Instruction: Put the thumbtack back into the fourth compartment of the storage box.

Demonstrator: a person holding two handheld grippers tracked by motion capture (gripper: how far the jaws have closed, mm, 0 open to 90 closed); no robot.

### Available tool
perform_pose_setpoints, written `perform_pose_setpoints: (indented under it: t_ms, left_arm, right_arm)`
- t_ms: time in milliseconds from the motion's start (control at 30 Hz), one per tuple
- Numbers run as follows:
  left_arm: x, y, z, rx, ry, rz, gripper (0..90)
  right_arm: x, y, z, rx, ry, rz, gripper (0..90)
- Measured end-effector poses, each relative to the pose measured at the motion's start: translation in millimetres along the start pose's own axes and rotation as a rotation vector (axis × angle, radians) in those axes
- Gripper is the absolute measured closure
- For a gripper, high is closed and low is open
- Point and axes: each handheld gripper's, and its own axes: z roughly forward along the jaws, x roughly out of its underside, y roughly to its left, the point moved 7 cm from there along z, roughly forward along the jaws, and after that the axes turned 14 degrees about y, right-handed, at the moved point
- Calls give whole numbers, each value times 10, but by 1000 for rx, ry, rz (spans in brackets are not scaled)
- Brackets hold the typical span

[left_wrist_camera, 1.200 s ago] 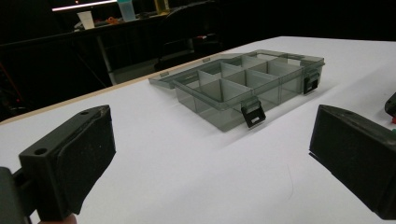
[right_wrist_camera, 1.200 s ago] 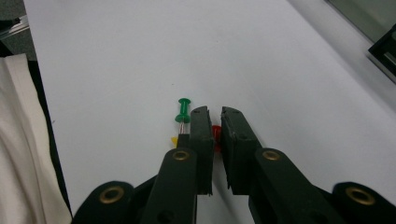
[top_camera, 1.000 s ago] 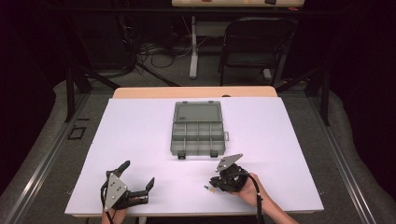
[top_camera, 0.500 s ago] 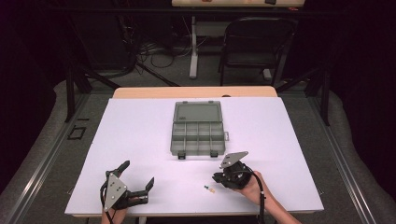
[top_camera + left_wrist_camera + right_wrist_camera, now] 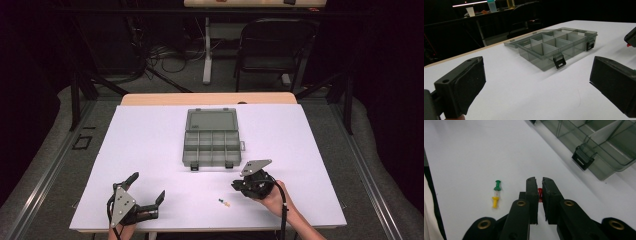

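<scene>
table [image 5: 150, 140]: white top, mostly bare; near edge runs just below both hands, so little room to pull back and plenty forward toward the box.
box [image 5: 212, 137]: grey compartment organiser at mid-table, lid [image 5: 210, 120] folded flat behind it, two latches [image 5: 559, 60] hanging off the near wall. The cells look empty from the left gripper view, though I can't see every floor.
left gripper [image 5: 145, 200]: parked at the near left corner, jaws spread wide, nothing between them. It faces the box across bare table, well apart from it.
right gripper [image 5: 239, 186]: near right, just ahead of the box's front wall; jaws nearly together on a red pin [image 5: 539, 193], pinched between the tips.
step: my read is pick-and-sort. The red pin is in the grip and low over the table; it can't be told whether it has cleared the surface.
next: judged, lift, carry forward over the front wall, and let go above a cell. Needs enough height to clear the wall and the right-hand latch [image 5: 583, 157].
loose pins: green pin [image 5: 497, 185] and yellow pin [image 5: 495, 202] lie end to end on the table just left of the right gripper's jaws, apart from them.
risk: a small pin in a narrow pinch could tilt or slip on the lift.
</scene>
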Motion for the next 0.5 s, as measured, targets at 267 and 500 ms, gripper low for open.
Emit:
perform_pose_setpoints:
  t_ms: [267,500]
  left_arm:
    - [3,-5,9,2,3,3,2]
    - [4,-5,15,2,3,-1,2]
  right_arm:
    - [-8,-68,-63,22,-15,13,841]
    - [-38,-115,-124,45,-37,13,841]
